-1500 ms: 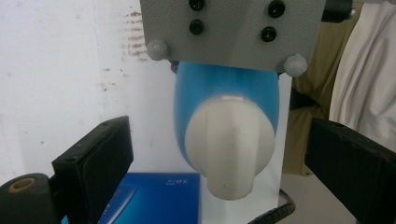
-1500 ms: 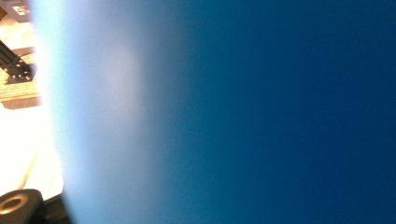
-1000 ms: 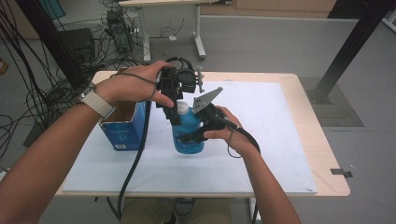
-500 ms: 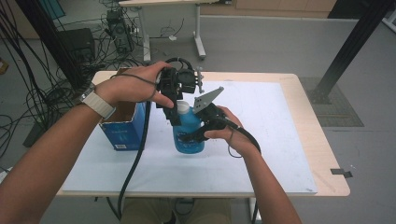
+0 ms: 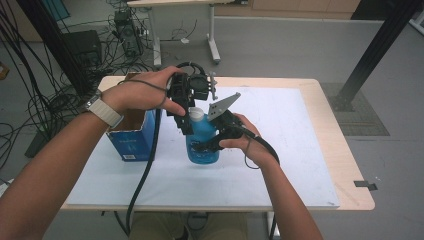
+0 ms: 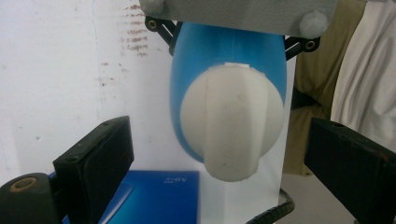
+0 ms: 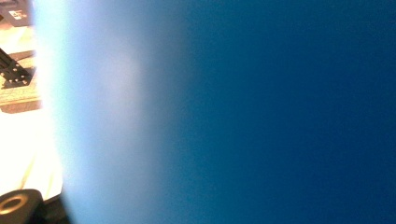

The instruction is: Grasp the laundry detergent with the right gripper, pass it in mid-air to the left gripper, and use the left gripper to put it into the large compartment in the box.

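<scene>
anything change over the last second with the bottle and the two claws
Nothing visibly changed. The right claw stays clamped on the body of the blue bottle, which still stands upright on the white mat. The left claw still hovers open at the white cap, its pads apart from it. The blue box is where it was.

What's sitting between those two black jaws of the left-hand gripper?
In the left gripper view, the white cap of the blue bottle stands between the left gripper's open jaws, with a gap on each side, so nothing presses on it yet.
</scene>
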### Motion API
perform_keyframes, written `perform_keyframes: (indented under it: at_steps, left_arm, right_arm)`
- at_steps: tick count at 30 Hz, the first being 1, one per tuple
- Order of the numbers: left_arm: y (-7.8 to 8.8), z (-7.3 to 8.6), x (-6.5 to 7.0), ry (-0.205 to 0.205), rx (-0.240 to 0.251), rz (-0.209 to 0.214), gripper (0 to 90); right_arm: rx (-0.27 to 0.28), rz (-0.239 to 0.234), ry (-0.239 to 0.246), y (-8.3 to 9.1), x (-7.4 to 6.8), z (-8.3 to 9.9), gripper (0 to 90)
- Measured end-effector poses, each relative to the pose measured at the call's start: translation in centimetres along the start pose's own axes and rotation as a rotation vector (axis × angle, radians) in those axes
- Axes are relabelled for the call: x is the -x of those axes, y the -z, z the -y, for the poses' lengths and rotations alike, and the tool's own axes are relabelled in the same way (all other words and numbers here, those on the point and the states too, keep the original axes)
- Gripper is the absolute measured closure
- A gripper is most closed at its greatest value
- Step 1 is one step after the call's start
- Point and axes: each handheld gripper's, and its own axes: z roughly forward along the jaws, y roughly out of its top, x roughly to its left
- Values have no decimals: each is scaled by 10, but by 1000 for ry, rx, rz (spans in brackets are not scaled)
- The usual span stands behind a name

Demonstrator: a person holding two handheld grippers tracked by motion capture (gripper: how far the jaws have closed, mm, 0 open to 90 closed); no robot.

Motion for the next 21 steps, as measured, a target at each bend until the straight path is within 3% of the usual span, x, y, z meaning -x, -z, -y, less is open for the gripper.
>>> perform_keyframes:
  at_steps: [21]
  left_arm:
    - [0,0,0,-1,6,-2,87]
  right_arm:
    - [0,-1,-7,1,0,1,434]
